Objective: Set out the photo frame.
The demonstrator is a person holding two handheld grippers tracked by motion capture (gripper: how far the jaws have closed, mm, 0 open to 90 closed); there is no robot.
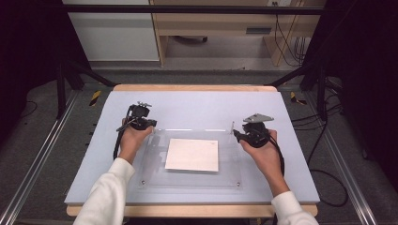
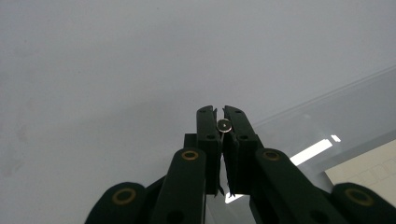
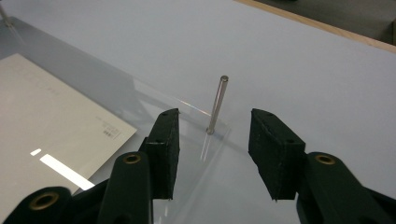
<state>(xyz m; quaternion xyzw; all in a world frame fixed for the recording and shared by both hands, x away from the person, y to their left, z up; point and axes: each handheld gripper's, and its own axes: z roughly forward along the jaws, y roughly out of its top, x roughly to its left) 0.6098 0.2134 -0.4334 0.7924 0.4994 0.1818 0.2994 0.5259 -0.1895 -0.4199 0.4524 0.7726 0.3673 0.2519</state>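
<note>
a pale blue mat (image 1: 197, 105) covers a light wooden table (image 1: 192, 87). beyond the table's far edge, grey floor (image 1: 187, 75) runs to a wooden desk (image 1: 211, 23) and a white cabinet (image 1: 112, 33). black cables (image 1: 324, 140) trail at the right.

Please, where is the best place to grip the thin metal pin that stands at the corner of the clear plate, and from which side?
Probably the upper bare part of the metal pin, approached level from the side. It stands upright in the corner of the clear plate, and the open right claw already faces it, one jaw on each side.
</note>
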